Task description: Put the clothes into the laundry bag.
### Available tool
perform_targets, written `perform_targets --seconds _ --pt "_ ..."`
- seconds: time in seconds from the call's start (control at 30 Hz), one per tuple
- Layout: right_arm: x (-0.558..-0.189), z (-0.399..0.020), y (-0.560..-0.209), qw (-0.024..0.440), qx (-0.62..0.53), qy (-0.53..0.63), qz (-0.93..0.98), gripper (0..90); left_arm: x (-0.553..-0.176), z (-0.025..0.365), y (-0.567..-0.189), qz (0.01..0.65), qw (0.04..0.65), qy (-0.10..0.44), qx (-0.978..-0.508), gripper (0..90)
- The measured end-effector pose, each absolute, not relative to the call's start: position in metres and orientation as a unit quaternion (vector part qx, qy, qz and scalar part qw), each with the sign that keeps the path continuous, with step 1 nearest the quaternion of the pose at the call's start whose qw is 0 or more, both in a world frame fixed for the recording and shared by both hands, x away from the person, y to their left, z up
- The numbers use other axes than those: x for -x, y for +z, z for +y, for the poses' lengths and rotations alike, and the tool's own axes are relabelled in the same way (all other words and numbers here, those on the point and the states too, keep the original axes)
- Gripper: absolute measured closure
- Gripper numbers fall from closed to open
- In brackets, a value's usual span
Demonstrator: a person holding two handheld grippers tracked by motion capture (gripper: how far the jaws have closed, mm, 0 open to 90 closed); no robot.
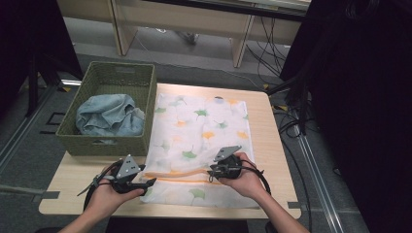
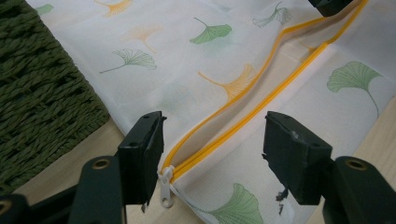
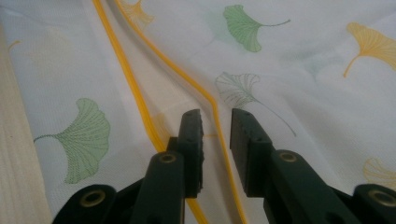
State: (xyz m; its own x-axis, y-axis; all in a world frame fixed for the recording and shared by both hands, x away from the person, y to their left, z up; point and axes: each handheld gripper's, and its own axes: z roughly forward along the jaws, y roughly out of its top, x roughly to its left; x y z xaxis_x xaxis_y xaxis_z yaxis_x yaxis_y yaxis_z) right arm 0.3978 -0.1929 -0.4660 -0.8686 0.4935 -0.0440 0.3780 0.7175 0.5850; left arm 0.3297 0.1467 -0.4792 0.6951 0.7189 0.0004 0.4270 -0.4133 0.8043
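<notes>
While the white leaf-print laundry bag lies flat on the counter beside the green woven basket, the left hand-held gripper stands wide around its zipper pull. The right hand-held gripper straddles the upper orange zipper edge, jaws apart, gripping nothing.

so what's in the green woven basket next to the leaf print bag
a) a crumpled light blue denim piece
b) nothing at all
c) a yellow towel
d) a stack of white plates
a: in the high view the green woven basket at the table's left holds a crumpled light blue denim piece, beside the leaf print bag.
</notes>
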Motion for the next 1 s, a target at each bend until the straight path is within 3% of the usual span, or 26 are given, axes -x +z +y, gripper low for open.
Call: perform_targets --seconds 0.67,1.0 --pt "-0.409 -0.181 -0.483 0.098 -0.228 0.246 0.937 75.7 -0.33 0.145 -0.481 0.35 0.412 0.171 -0.824 37.8" --pt "-0.419 -0.173 -0.488 0.082 -0.231 0.232 0.941 82.5 -0.33 0.145 -0.481 0.351 0.411 0.173 -0.824 37.7"
